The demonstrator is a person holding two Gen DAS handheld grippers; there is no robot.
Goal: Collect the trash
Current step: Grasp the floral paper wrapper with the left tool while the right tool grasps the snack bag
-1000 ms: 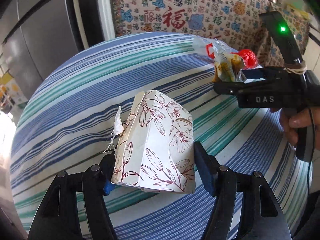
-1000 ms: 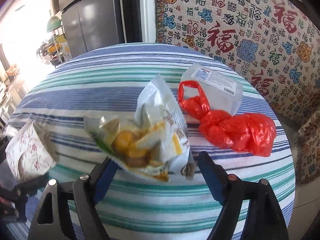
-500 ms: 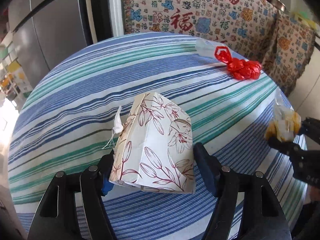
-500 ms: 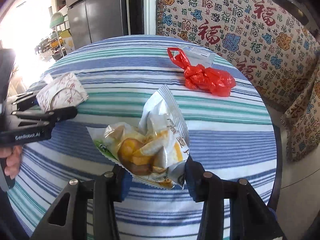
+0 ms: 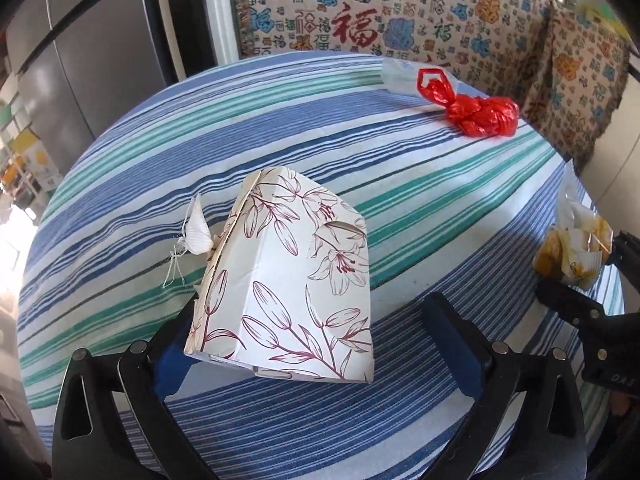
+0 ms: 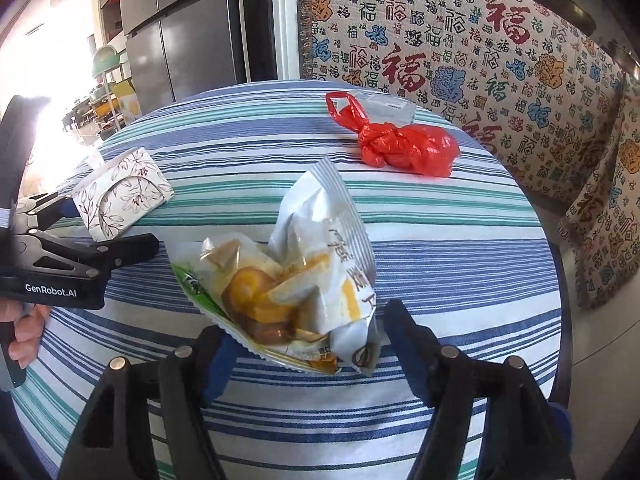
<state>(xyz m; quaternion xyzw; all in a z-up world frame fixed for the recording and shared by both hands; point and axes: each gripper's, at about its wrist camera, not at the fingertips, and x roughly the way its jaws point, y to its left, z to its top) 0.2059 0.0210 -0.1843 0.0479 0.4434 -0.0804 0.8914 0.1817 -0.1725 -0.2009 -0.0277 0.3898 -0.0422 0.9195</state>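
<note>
Snack wrapper (image 6: 288,292): crumpled foil-plastic, sits between the fingers of the right gripper (image 6: 308,340), low end down at the jaw line. Jaws stand fairly wide; left pad appears to touch the wrapper's edge, right pad looks clear of it, so a firm pinch cannot be confirmed. Judged very light, limp, slick; best taken at the thick bunched lower fold, not the loose upper flap, which would slip or tear.

Floral paper box (image 5: 288,280): lies between the fingers of the left gripper (image 5: 316,340), jaws spread wider than the box; contact on either pad not clear. Judged light, stiff-ish card, crushable; hold across the flat side walls near the base. A frayed white ribbon tab (image 5: 196,232) hangs off its left edge.

Ahead of both grippers, far side of the striped table (image 6: 440,264): knotted red plastic bag (image 6: 408,146), touching a clear labelled package (image 6: 384,106) behind it. Nothing stands between. The grippers sit near each other; collision is the main risk.
</note>
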